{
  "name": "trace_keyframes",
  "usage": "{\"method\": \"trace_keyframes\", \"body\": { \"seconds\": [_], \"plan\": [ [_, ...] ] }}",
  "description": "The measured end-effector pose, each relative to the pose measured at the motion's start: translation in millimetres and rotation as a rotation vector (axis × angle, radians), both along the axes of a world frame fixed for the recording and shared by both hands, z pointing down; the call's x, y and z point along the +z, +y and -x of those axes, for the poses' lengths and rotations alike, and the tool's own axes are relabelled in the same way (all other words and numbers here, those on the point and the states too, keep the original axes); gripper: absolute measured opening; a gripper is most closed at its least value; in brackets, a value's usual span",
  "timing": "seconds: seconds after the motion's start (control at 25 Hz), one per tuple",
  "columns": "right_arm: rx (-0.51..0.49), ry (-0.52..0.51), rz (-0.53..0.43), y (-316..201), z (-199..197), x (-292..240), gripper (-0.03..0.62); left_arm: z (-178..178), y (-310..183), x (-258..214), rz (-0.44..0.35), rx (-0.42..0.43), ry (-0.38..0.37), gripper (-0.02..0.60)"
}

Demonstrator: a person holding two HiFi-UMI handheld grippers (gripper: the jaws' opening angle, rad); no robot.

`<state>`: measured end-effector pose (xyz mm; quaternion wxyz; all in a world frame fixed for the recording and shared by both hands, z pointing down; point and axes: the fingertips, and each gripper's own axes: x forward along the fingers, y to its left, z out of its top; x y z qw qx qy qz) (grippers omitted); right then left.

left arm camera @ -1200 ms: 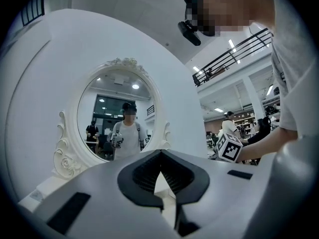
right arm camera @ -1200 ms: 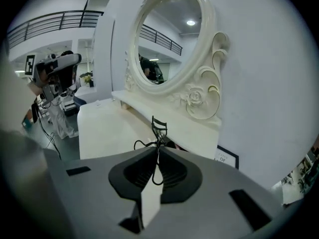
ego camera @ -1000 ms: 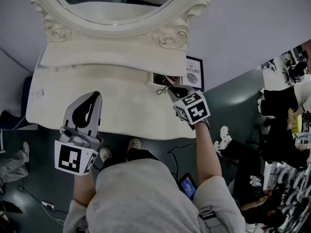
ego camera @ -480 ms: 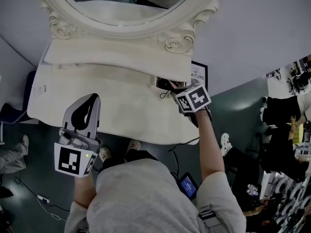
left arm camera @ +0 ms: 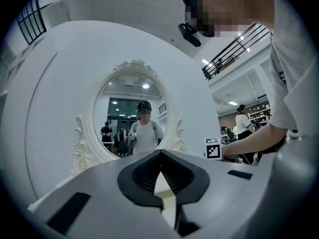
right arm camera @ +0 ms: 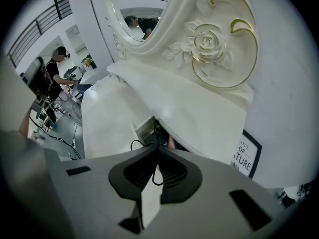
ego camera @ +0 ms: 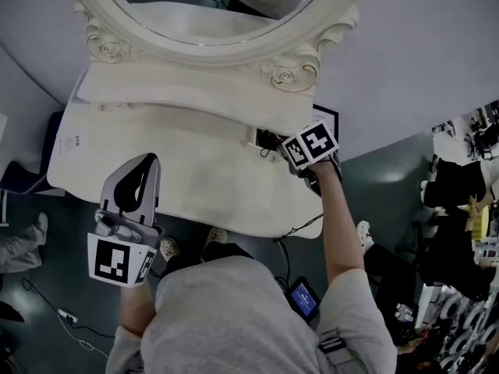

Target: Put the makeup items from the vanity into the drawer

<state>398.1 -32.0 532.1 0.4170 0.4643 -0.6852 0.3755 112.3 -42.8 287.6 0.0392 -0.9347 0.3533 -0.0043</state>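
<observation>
The right gripper (right arm camera: 158,151), jaw tips pressed together and gripping nothing, points into the mouth of a small open drawer (right arm camera: 142,129) at the vanity's back right corner. Dark makeup items (right arm camera: 158,133), too small to identify, lie inside it, and a thin black cord (right arm camera: 133,145) loops out onto the white vanity top (ego camera: 210,170). A raised shelf (right arm camera: 199,108) overhangs the drawer, leaving a tight opening. A framed sign (right arm camera: 245,156) stands just right of it against the wall. The left gripper (left arm camera: 160,153), jaws likewise closed and empty, hovers over the vanity's front left edge, well apart, facing the oval mirror (left arm camera: 132,118) across a broad stretch of tabletop.
</observation>
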Motion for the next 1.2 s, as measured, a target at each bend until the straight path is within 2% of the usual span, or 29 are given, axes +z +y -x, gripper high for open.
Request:
{"method": "trace_keyframes", "body": {
  "seconds": [0.44,0.56,0.8,0.92,1.12,1.2],
  "plan": [
    [-0.007,0.100,-0.053,-13.0,-5.9,9.5,0.032,6.2,-4.1,1.4,0.001,-0.018,-0.005,0.014],
    [-0.038,0.123,-0.069,-16.1,-0.8,9.5,0.032,7.4,-4.4,1.6,0.003,-0.020,-0.005,0.014],
    [-0.055,0.192,-0.162,-22.1,1.7,8.4,0.034,10.3,-5.6,1.3,0.004,-0.025,-0.005,0.014],
    [-0.031,0.191,-0.206,-19.5,0.4,7.7,0.034,10.1,-5.9,0.7,0.002,-0.024,-0.007,0.014],
    [0.021,0.127,-0.272,-13.4,0.7,7.5,0.038,7.6,-6.3,1.1,0.000,-0.017,-0.012,0.014],
    [0.042,0.115,-0.298,-10.7,-1.2,4.3,0.063,6.2,-6.8,0.6,-0.001,-0.013,-0.012,0.014]
  ]
}}
